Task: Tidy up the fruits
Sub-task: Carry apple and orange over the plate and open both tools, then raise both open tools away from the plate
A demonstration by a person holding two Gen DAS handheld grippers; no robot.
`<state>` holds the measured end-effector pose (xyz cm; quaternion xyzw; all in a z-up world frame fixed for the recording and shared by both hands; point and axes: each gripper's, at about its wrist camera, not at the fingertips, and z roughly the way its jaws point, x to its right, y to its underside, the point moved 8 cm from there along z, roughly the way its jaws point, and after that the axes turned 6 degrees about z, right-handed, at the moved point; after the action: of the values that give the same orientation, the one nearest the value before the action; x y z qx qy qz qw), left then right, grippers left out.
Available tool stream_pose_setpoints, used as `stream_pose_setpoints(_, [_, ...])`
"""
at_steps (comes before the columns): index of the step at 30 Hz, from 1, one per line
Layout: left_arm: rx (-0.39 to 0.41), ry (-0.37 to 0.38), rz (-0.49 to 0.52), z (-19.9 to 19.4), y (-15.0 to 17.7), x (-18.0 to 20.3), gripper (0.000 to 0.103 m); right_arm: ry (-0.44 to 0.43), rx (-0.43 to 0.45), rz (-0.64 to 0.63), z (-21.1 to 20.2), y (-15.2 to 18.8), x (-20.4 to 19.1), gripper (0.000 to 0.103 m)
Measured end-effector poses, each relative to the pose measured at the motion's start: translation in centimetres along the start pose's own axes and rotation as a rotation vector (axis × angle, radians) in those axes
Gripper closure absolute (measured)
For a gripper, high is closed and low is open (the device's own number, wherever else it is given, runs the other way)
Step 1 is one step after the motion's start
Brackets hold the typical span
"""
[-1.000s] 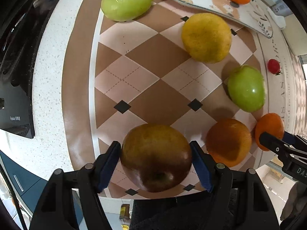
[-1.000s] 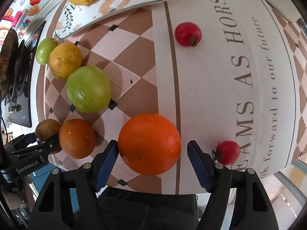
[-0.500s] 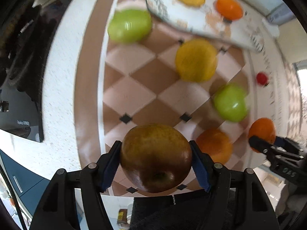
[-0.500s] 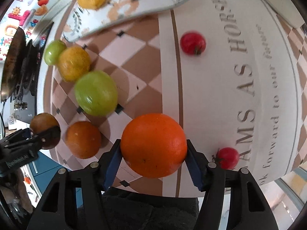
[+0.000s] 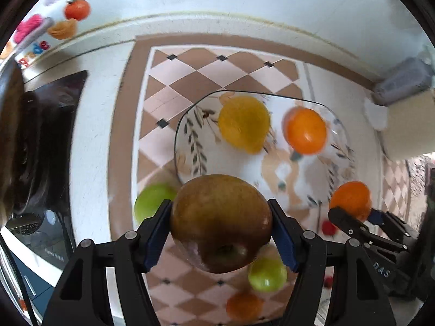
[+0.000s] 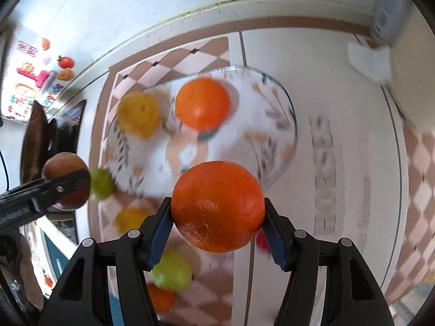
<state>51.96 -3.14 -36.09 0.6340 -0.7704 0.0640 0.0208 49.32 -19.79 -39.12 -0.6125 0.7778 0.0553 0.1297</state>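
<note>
My left gripper (image 5: 220,231) is shut on a brown-red apple (image 5: 220,221) and holds it above the near edge of a patterned glass plate (image 5: 190,146). The plate holds a yellow fruit (image 5: 243,123) and an orange (image 5: 305,130). My right gripper (image 6: 218,218) is shut on an orange (image 6: 218,206) and holds it over the plate's (image 6: 282,146) near rim; it also shows in the left wrist view (image 5: 350,198). The left gripper's apple also shows in the right wrist view (image 6: 66,179).
On the checkered mat (image 5: 176,81) lie two green fruits (image 5: 152,202) (image 5: 267,274), an orange (image 5: 244,305) and small red fruits (image 5: 329,228). A black stove (image 5: 40,135) is at the left. A wall with fruit stickers (image 5: 77,9) stands behind.
Both grippers have lifted their fruit off the mat and swung forward toward the plate, which now lies just ahead. The right gripper closed on its orange.
</note>
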Motion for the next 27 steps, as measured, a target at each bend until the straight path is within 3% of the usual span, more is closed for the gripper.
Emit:
stream_pose_setpoints(7, [-0.112,-0.028,-0.002,5.2,-2.4,0.1,0.036,0.082,-0.062,-0.045,4.2,-4.0,1.1,0.038])
stream_pose_setpoints(16, [-0.142,-0.015,-0.015,6.9,-2.2,-0.3,0.036,0.134,-0.067,-0.122,6.1,-4.4,0.3,0.037])
stream_pose_setpoints(20, [-0.149,-0.005,-0.037,7.2,-2.6,-0.9,0.036,0.142,-0.057,-0.127,5.7,-4.8,-0.1,0.018])
stream_pose_setpoints(21, [-0.151,-0.002,-0.038,7.2,-2.6,-1.1,0.036,0.135,-0.055,-0.12,5.4,-4.8,-0.2,0.017])
stream_pose_setpoints(22, [-0.151,0.002,-0.038,7.2,-2.5,-1.3,0.032,0.134,-0.051,-0.115,5.3,-4.9,-0.5,0.017])
stream_pose_setpoints(23, [-0.144,0.006,-0.049,7.0,-2.6,-1.4,0.019,0.134,-0.035,-0.109,4.9,-5.1,-0.5,0.015])
stream_pose_setpoints(24, [-0.135,0.01,-0.051,6.8,-2.6,-1.7,0.013,0.136,-0.031,-0.103,4.5,-5.2,-0.3,0.012])
stream_pose_setpoints(27, [-0.096,-0.001,-0.057,5.3,-2.4,-2.1,0.011,0.132,-0.012,-0.081,3.2,-5.0,-0.1,0.011])
